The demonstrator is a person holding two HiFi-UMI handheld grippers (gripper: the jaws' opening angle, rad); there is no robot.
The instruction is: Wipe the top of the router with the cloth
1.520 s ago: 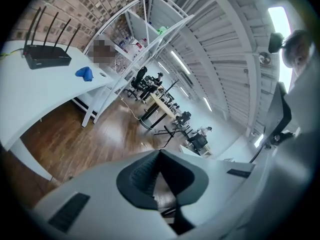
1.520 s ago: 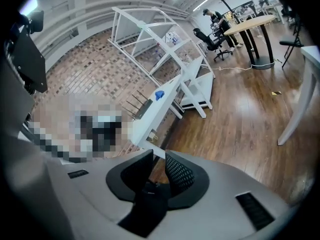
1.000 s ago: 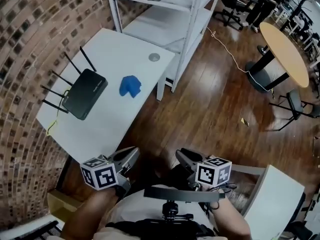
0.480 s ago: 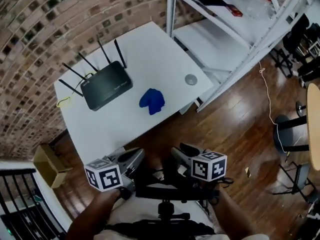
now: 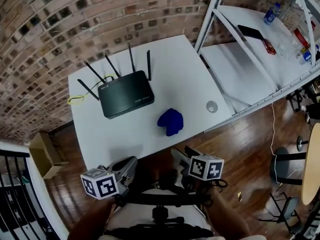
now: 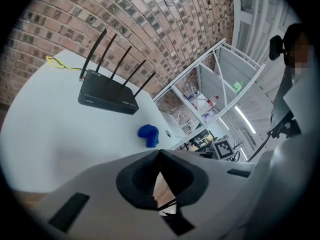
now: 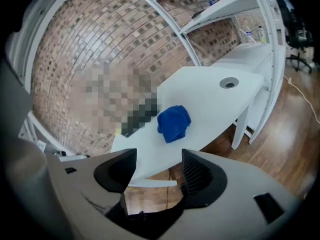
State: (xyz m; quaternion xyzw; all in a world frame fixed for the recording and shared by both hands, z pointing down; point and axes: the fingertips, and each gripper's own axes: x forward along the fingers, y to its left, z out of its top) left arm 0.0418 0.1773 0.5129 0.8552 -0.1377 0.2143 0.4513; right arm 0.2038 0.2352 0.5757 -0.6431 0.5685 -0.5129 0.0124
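R gripper (image 7: 156, 170) fingers (image 7: 200, 176) just opened, empty | router (image 5: 126, 94) x1 | cloth (image 5: 171, 121) x1

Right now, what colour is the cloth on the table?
Blue. The cloth shows best in the right gripper view.

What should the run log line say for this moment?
stage: pre-grasp | left claw: shut, empty | right claw: just been opening, empty | blue cloth: untouched on white table, beside black router
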